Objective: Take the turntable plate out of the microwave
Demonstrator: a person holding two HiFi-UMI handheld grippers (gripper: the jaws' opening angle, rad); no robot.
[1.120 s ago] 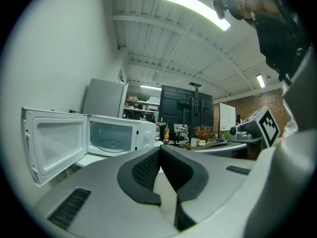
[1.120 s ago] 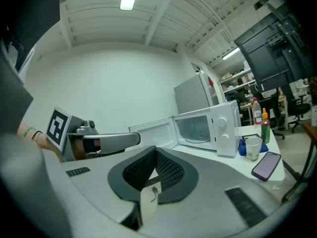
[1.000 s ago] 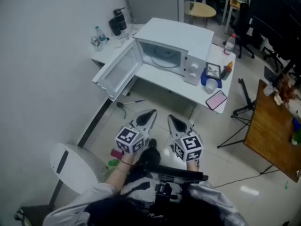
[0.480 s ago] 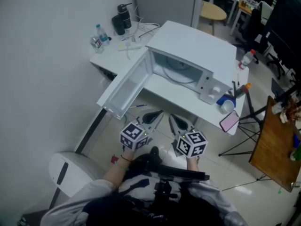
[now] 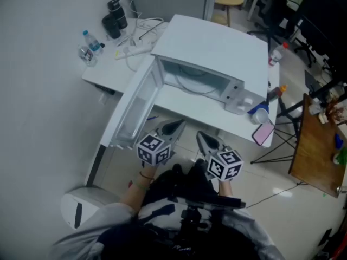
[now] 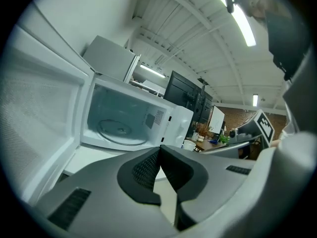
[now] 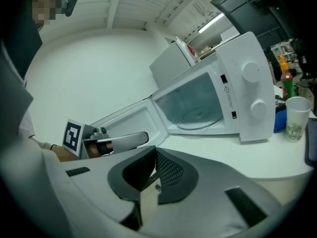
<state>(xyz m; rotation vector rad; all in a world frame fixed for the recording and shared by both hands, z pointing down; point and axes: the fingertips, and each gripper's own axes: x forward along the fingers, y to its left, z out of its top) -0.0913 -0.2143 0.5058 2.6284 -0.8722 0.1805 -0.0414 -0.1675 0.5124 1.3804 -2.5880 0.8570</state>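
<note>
A white microwave (image 5: pixel 217 47) stands on a white table (image 5: pixel 195 110) with its door (image 5: pixel 133 112) swung wide to the left. Inside lies the round glass turntable plate (image 6: pixel 119 129), also visible in the right gripper view (image 7: pixel 198 115) and partly from the head view (image 5: pixel 191 84). My left gripper (image 5: pixel 174 126) and right gripper (image 5: pixel 205 140) hang side by side in front of the table's near edge, short of the microwave. Both are shut with nothing between the pads, as the left gripper view (image 6: pixel 159 152) and the right gripper view (image 7: pixel 154 155) show.
On the table right of the microwave stand a cup (image 5: pixel 260 114), a pink phone (image 5: pixel 262 134), a sauce bottle (image 5: pixel 275 91) and a blue thing. Bottles (image 5: pixel 89 46), a dark flask (image 5: pixel 113 18) and cables lie back left. A wooden desk (image 5: pixel 314 145) is at the right, a white bin (image 5: pixel 87 207) lower left.
Both grippers have moved forward towards the table and microwave, which now looms larger and nearer in the head view. The jaws stayed shut.
</note>
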